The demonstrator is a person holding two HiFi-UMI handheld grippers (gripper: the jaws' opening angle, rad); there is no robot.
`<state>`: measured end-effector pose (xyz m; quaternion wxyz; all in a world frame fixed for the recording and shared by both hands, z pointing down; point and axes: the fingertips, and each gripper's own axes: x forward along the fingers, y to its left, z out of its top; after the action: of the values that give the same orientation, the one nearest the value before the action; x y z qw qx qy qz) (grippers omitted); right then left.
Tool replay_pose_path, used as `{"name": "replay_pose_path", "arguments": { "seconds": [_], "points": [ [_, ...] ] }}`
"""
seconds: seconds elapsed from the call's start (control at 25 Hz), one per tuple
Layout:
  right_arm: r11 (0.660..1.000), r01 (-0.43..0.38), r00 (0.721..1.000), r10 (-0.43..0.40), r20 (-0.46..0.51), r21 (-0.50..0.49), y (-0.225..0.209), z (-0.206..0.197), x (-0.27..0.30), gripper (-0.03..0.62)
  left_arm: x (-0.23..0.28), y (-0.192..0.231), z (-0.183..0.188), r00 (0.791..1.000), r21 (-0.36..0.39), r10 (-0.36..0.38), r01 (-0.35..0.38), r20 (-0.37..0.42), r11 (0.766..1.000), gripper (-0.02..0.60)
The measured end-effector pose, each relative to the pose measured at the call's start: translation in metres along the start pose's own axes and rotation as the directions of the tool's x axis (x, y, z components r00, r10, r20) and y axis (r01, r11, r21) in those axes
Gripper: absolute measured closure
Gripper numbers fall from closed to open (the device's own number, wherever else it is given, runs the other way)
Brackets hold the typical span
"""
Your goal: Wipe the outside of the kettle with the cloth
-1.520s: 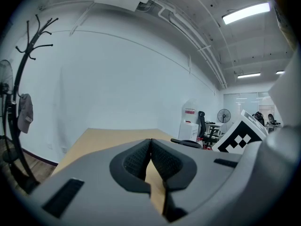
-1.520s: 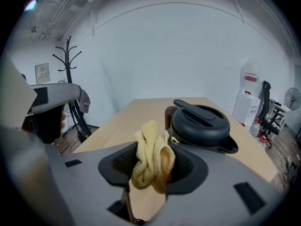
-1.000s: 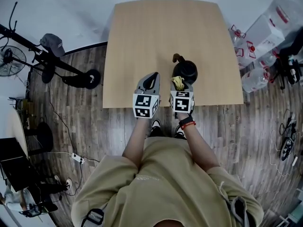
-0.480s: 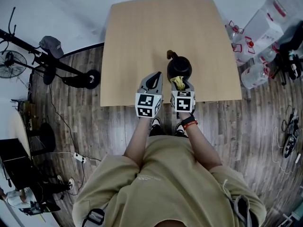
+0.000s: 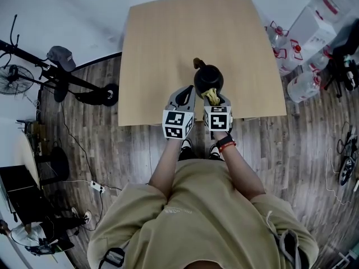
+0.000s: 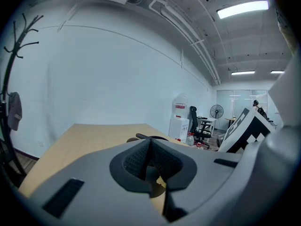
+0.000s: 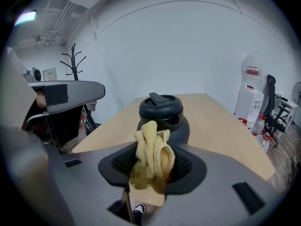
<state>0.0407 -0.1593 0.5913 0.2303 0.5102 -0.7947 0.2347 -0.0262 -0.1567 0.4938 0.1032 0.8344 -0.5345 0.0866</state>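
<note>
Now right fingers [image 7: 186, 168] pinch cloth [image 7: 153, 155] near kettle [image 7: 163, 116]

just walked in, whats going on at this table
A person stands at a light wooden table with tongs in each hand. The right tongs are shut on a bunched yellow cloth, held at the near side of a round black lidded kettle; whether the cloth touches it is unclear. The left tongs are shut and empty, beside the right ones. Wiping looks about to start.
</note>
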Motion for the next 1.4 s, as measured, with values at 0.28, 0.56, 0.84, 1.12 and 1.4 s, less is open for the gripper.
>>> {"name": "replay_pose_path", "arguments": {
  "seconds": [0.28, 0.56, 0.84, 1.12, 1.4],
  "points": [
    [1.0, 0.018, 1.0, -0.018, -0.002, 0.016, -0.02, -0.003, -0.002, 0.422, 0.013, -0.005, -0.001, 1.0, -0.021, -0.002, 0.002, 0.002, 1.0, 0.557],
    [0.998, 0.056, 0.998, -0.055, -0.012, 0.024, -0.048, -0.008, -0.004, 0.424, 0.022, -0.02, -0.004, 1.0, -0.014, -0.021, 0.021, 0.003, 1.0, 0.557],
    [0.997, 0.058, 0.998, -0.058, -0.015, 0.051, -0.068, -0.006, -0.002, 0.425, 0.029, -0.027, -0.007, 1.0, 0.001, -0.017, 0.017, -0.014, 1.0, 0.557],
    [0.994, 0.074, 0.997, -0.074, -0.015, 0.078, -0.083, -0.004, 0.005, 0.427, 0.032, -0.024, -0.013, 1.0, 0.014, -0.01, 0.01, -0.029, 1.0, 0.557],
    [0.99, 0.085, 0.996, -0.085, 0.001, 0.115, -0.107, 0.008, 0.012, 0.428, 0.039, -0.02, -0.015, 0.999, 0.023, -0.003, 0.004, -0.047, 1.0, 0.557]
  ]
}}
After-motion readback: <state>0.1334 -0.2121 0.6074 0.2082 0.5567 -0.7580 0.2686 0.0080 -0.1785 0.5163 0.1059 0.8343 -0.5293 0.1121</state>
